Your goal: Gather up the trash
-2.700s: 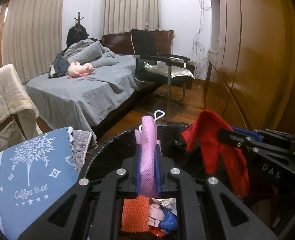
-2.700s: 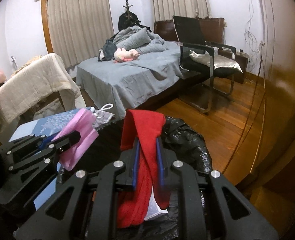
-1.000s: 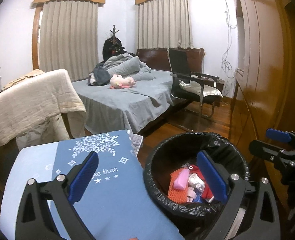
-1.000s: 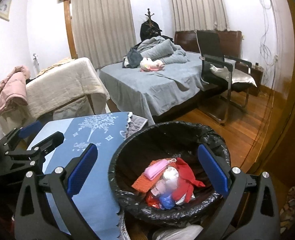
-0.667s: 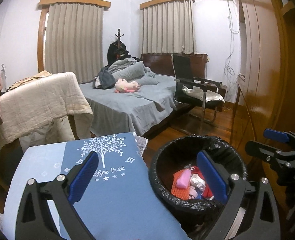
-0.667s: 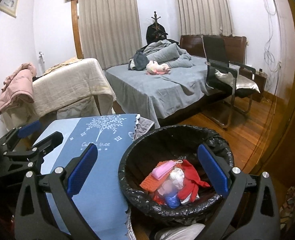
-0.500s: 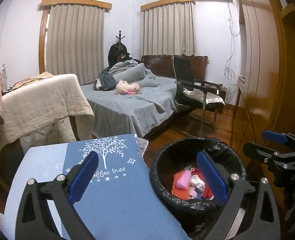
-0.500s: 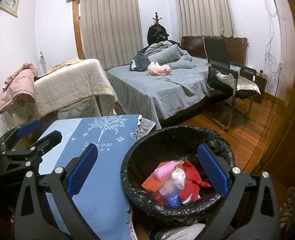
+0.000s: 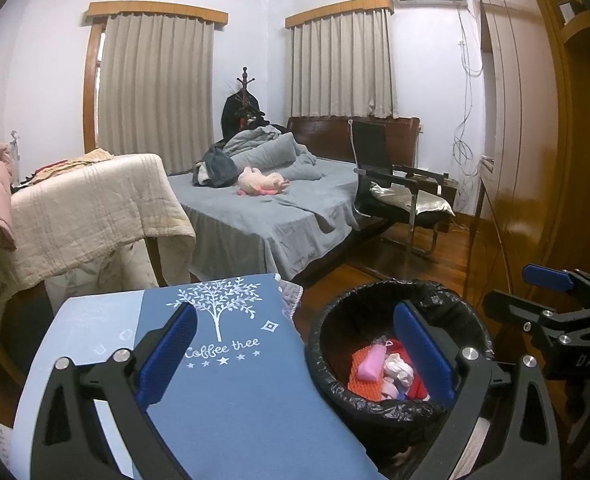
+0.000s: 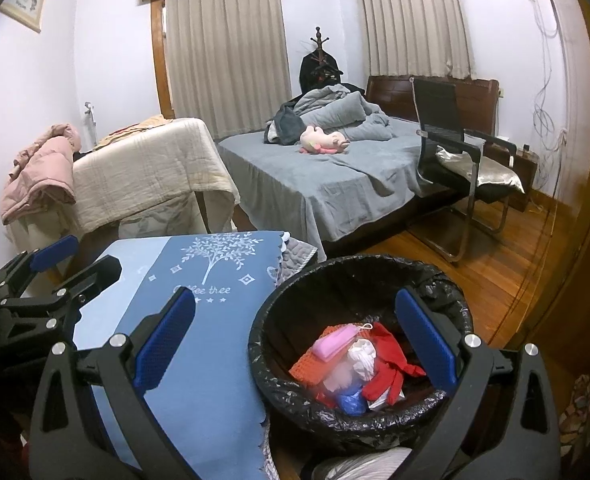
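A round bin with a black liner (image 9: 447, 300) (image 10: 359, 268) stands beside a table with a blue cloth (image 9: 231, 380) (image 10: 199, 360). In the bin lie a pink mask (image 9: 371, 362) (image 10: 333, 342), a red cloth (image 10: 391, 368), an orange mesh piece (image 9: 359, 380) (image 10: 307, 366) and white and blue scraps. My left gripper (image 9: 295, 356) is open and empty, above the table edge and bin. My right gripper (image 10: 295, 344) is open and empty above the bin. Each gripper shows in the other's view, the right (image 9: 551, 304) and the left (image 10: 55, 276).
A bed with grey sheets (image 9: 263, 216) (image 10: 335, 184) lies behind, a black chair (image 9: 395, 184) (image 10: 455, 152) to its right. A frame draped with a cream blanket (image 9: 87, 204) (image 10: 147, 168) stands left. A wooden wardrobe (image 9: 535, 140) runs along the right.
Both grippers opened and dropped the pink mask and red cloth into the bin, then rose and drew back; the bin now looks smaller and farther.
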Tool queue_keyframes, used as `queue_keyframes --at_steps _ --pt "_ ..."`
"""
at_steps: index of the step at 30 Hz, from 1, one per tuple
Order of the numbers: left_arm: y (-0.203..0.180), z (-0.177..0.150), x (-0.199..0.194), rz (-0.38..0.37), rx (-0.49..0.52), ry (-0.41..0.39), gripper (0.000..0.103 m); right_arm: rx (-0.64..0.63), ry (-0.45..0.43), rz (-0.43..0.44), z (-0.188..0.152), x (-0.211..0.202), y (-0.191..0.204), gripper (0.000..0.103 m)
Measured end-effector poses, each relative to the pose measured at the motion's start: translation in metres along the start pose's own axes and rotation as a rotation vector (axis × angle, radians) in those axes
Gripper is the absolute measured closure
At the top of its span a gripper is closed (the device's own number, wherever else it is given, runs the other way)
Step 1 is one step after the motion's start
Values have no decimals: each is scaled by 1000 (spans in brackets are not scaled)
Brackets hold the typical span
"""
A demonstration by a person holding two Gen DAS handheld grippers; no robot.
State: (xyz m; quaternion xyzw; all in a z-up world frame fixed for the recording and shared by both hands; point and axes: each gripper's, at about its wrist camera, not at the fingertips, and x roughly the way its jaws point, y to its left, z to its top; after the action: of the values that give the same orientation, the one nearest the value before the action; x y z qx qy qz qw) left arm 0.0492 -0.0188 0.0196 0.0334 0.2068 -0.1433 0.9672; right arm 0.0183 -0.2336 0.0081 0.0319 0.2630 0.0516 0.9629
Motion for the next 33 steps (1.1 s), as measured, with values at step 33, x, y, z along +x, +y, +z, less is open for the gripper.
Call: queue_keyframes --at_steps 33 --pt "4 1 -1 3 0 0 6 0 1 0 0 2 3 6"
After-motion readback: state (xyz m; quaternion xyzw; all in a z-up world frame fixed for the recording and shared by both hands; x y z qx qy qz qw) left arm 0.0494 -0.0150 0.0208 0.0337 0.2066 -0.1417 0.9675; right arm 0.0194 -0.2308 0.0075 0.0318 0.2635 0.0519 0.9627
